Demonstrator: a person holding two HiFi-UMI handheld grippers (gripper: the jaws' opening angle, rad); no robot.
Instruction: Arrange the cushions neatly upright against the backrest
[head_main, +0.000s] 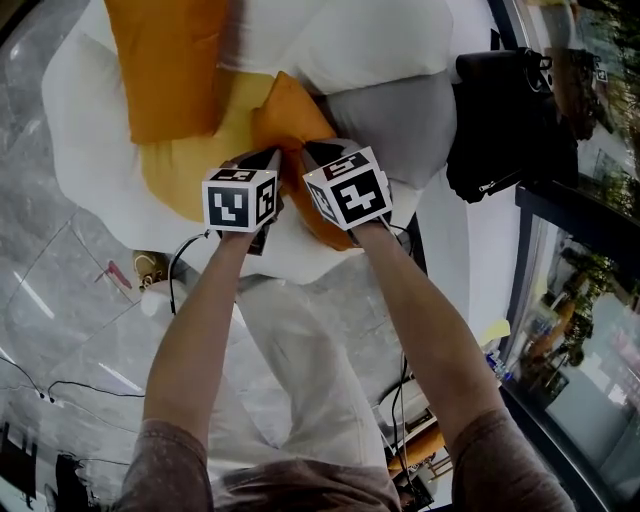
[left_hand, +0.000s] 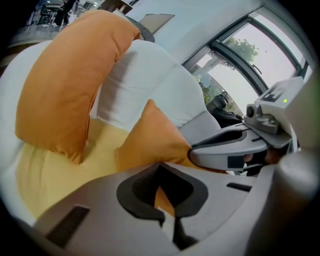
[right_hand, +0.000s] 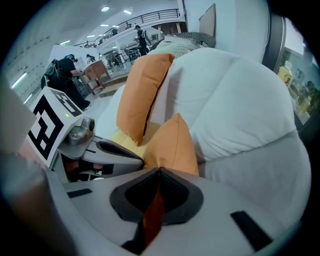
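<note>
A small orange cushion (head_main: 288, 118) lies on the yellow seat (head_main: 185, 172), and both grippers hold it. My left gripper (head_main: 266, 160) is shut on its near edge; in the left gripper view orange fabric (left_hand: 164, 196) is pinched between the jaws of that gripper (left_hand: 161, 172). Just to the right, my right gripper (head_main: 320, 153) is shut on the same cushion (right_hand: 172, 145), with a fold of it running through its own jaws (right_hand: 159, 175). A larger orange cushion (head_main: 170, 60) leans upright against the white back cushions (head_main: 370, 35).
A grey cushion (head_main: 400, 120) sits to the right of the small one. On the far right a black bag (head_main: 500, 110) rests beside the sofa. Cables (head_main: 60, 385) and small items lie on the marble floor (head_main: 60, 300) to the left.
</note>
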